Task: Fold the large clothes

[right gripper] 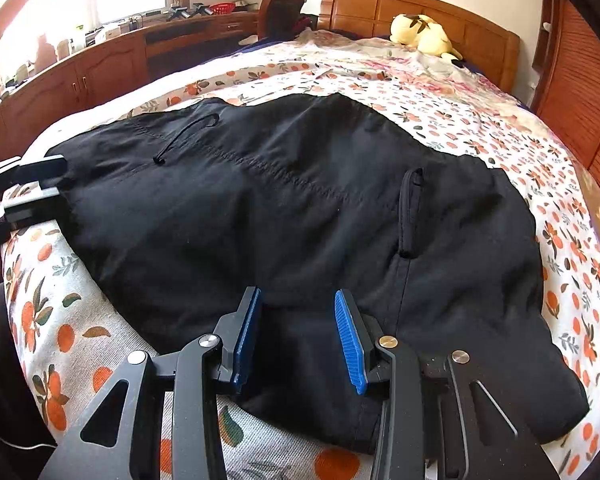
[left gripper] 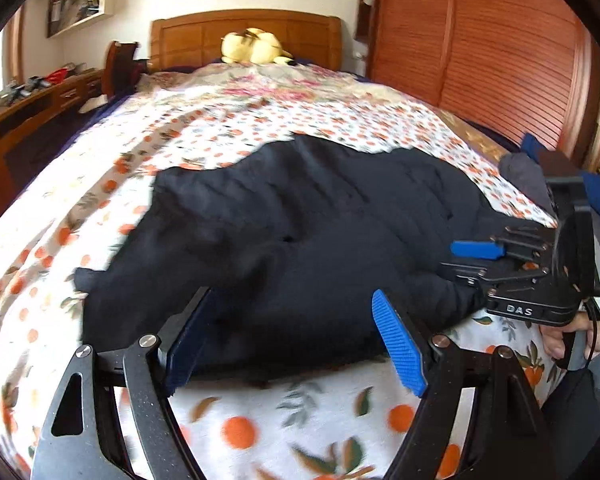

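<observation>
A large black garment (left gripper: 300, 240) lies spread on the bed; it also fills the right wrist view (right gripper: 292, 216), showing seams, a cord loop and a pocket slit. My left gripper (left gripper: 296, 340) is open, its blue pads either side of the garment's near edge. My right gripper (right gripper: 296, 336) is open over the garment's near hem, nothing between the pads. In the left wrist view the right gripper (left gripper: 468, 258) shows at the right, over the garment's edge. In the right wrist view the left gripper (right gripper: 32, 188) shows at the far left edge of the garment.
The bed has an orange-print cover (left gripper: 260, 428) and a wooden headboard (left gripper: 244, 36) with a yellow plush toy (left gripper: 256, 48). A wooden desk with clutter (right gripper: 100, 56) runs along the left. Louvred wardrobe doors (left gripper: 480, 48) stand right. Dark and blue clothes (left gripper: 528, 176) lie at the bed's right edge.
</observation>
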`<action>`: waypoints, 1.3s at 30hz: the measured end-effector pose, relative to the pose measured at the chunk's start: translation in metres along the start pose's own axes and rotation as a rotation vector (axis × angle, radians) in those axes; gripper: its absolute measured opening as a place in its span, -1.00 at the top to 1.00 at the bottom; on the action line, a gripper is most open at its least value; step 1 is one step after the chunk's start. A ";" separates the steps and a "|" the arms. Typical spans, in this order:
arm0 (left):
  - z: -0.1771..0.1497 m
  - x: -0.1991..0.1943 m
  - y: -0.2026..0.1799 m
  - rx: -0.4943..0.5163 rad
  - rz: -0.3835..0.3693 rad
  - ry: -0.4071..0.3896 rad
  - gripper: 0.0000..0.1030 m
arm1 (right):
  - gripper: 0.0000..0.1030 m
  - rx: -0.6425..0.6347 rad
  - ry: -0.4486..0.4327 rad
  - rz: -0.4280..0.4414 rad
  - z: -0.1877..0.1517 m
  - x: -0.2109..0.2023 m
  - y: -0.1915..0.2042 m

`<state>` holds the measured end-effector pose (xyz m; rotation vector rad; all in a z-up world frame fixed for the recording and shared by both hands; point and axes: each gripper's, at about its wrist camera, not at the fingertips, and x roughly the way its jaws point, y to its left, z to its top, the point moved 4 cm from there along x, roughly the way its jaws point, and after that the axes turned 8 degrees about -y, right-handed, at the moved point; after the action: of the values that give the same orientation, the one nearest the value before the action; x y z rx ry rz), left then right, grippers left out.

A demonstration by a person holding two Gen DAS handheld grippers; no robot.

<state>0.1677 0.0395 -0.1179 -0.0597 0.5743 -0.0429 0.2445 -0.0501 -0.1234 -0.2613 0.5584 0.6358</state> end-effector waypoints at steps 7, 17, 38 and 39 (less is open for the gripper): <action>-0.012 -0.014 0.052 -0.096 0.086 0.012 -0.37 | 0.23 0.021 -0.080 0.016 0.011 -0.019 0.010; -0.027 -0.014 0.072 -0.107 0.177 0.053 -0.26 | 0.23 -0.008 -0.115 0.064 0.009 -0.028 0.035; -0.038 0.000 0.074 -0.162 0.126 0.117 0.79 | 0.23 -0.018 -0.051 0.043 0.005 -0.019 0.028; -0.034 -0.004 0.069 -0.138 0.137 0.098 0.82 | 0.23 -0.016 -0.058 0.035 0.006 -0.022 0.025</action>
<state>0.1480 0.1072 -0.1488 -0.1526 0.6779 0.1276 0.2163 -0.0389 -0.1077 -0.2475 0.5035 0.6800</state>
